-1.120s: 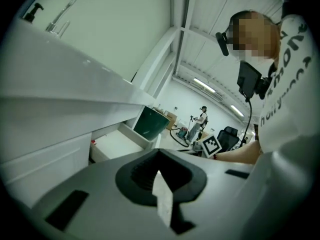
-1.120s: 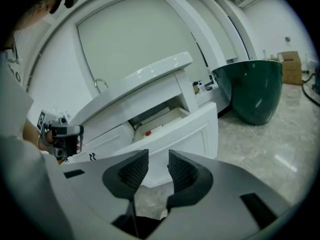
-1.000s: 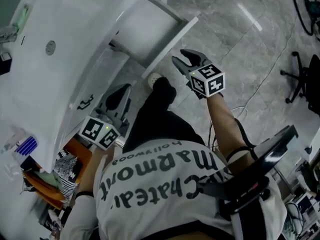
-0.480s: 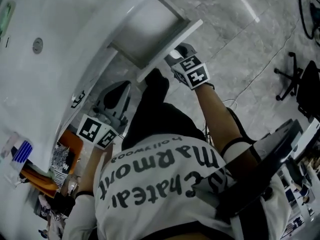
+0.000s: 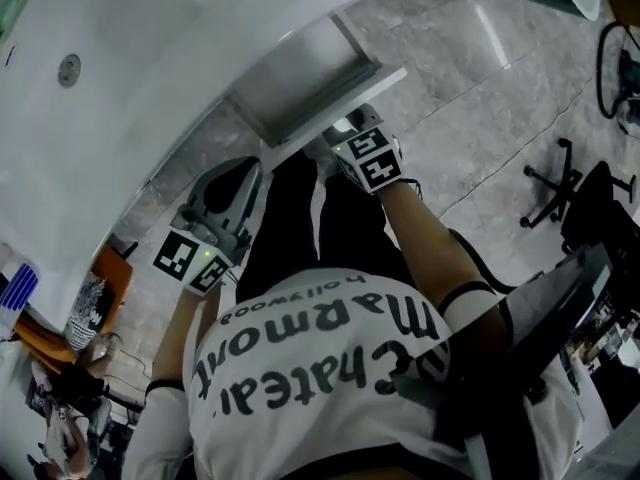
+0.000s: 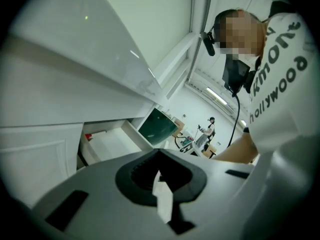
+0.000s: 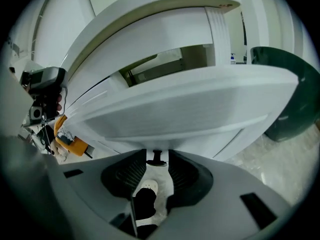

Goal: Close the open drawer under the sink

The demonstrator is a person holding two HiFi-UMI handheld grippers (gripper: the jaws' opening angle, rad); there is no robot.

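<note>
Open drawer (image 5: 303,73) (white) under sink (image 5: 130,18)

Open drawer (image 5: 305,73) sticks out into the room, front panel (image 7: 190,109) blocks the way in. Person's legs (image 5: 300,218) fill the space under it (shoe (image 7: 146,186) right below the knob (image 7: 157,157)). Floor (image 5: 470,88) to the right is free up to the chair base (image 5: 555,183).

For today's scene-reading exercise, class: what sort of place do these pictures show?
Probably a bathroom vanity set up in a lab or office hall. There is a white sink with a drain, an open drawer below it, and an office chair base on the stone-tiled floor.
</note>
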